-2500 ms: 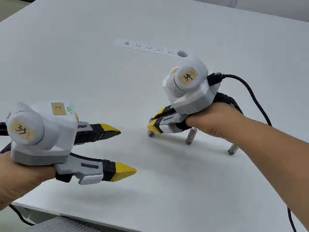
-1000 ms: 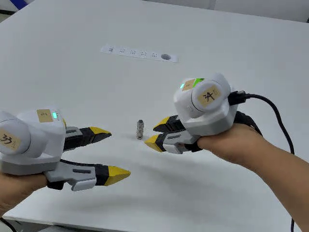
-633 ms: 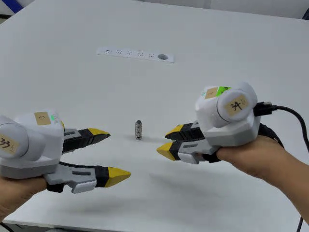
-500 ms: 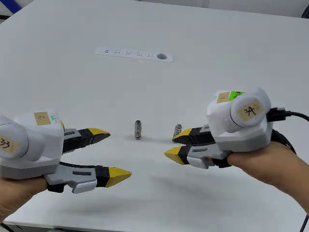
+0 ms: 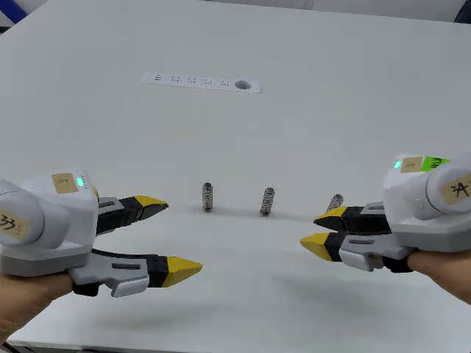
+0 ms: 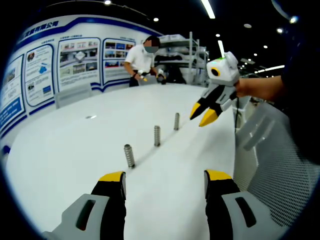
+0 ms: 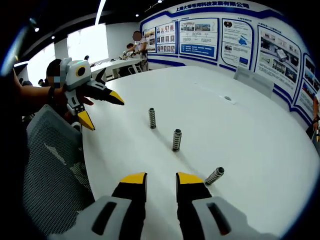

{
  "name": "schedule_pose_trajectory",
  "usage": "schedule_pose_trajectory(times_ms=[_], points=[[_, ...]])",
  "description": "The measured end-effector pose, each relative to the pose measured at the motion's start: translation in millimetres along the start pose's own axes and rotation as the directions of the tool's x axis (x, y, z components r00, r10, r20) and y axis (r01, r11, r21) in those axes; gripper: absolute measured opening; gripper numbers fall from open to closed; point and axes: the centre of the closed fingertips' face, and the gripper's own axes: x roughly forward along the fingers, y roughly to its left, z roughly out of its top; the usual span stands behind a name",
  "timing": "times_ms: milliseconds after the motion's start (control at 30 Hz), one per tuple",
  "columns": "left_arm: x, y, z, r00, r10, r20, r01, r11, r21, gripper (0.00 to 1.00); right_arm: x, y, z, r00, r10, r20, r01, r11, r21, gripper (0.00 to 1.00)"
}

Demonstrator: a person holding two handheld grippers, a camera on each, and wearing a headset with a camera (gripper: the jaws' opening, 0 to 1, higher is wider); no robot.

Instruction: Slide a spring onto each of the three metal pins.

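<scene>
Standing in a row on the bench (image 5: 309, 110), three springs (image 5: 267, 201) lie between the grippers. Two are upright; the right spring (image 7: 214, 175) leans, just beside the right gripper (image 5: 309, 229) — jaws narrowly apart, empty. Left gripper (image 5: 182, 234) — jaws spread wide, empty — is nearer the left spring (image 5: 207, 196).

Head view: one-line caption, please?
Three springs in a row on the white table, between the left gripper and right gripper, both open.
</scene>
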Motion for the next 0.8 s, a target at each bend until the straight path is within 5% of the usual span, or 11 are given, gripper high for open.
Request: schedule_pose_trajectory(times_ms=[467, 800], points=[[0.7, -0.3, -1.8, 1.0000, -0.002, -0.005, 0.002, 1.000, -0.003, 0.66, -36.2, -43.3, -20.1, 0.9940, -0.105, 0.032, 0.103, 0.993, 0.059, 0.33], [1.0, 1.3, -3.1, 1.0000, 0.002, -0.006, -0.002, 1.000, -0.009, 0.67, -48.2, -52.4, -30.0, 0.9925, -0.108, 0.057, 0.105, 0.993, 0.061, 0.46]])
